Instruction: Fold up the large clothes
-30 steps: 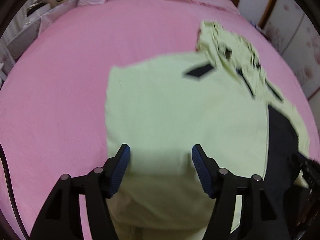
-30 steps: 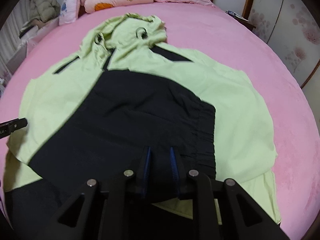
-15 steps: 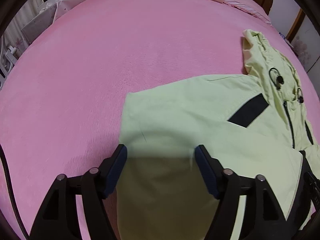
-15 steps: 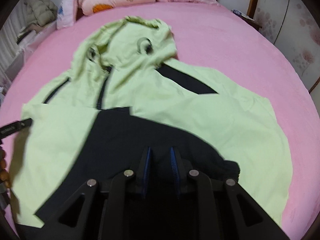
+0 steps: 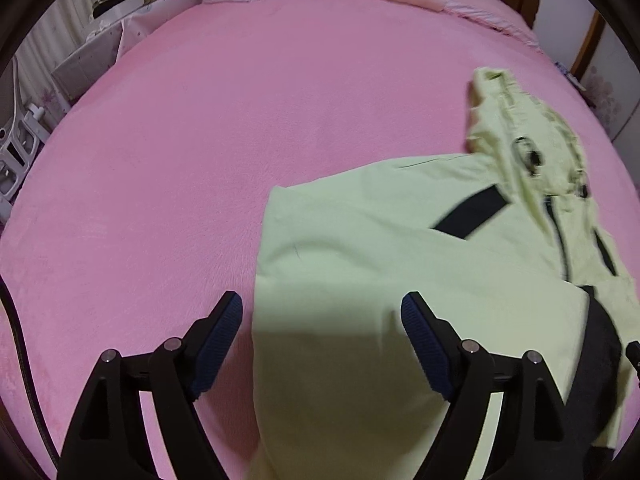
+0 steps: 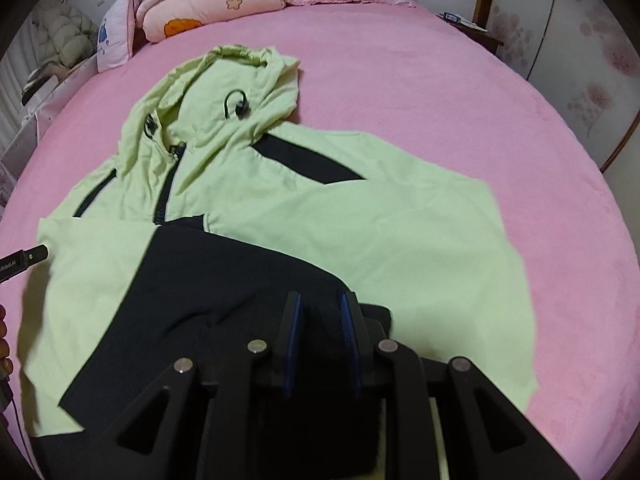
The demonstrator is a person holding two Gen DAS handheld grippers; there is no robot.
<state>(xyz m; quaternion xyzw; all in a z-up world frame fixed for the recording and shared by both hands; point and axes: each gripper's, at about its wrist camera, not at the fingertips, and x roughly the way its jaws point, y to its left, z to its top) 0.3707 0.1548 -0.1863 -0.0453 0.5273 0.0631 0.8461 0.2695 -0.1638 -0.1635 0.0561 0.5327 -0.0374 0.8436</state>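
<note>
A light green hooded jacket (image 6: 340, 216) is laid out on the pink bed (image 6: 460, 92), with its hood (image 6: 236, 80) pointed toward the folded quilt (image 6: 208, 8) and pillows at the headboard. Black panels are seen at the shoulders, and a dark zipper runs down from the collar.

The right tool (image 6: 322, 332) is seen with its blue-padded fingers (image 6: 294, 340) drawn close together, a narrow gap remaining between them. A fold of the jacket's black lower section (image 6: 208, 292) is pinched between them, and this black fabric is spread back over the green front of the jacket, reaching to just below the zipper's end.

The left tool (image 5: 322, 332) is held wide apart, its fingers (image 5: 222, 336) gripping nothing. It is held over the jacket's left edge: green fabric fills most of the gap between the fingers, while the left finger is seen over the bare pink bed (image 5: 200, 160) just beside the garment's edge. Whether the fingertips touch the cloth cannot be told. In the left wrist view the hood (image 5: 516, 132) is seen at the far right, blurred, and a strip of the black section (image 5: 596, 360) appears at the lower right. The tip of the left tool is also caught at the left edge of the right wrist view.
</note>
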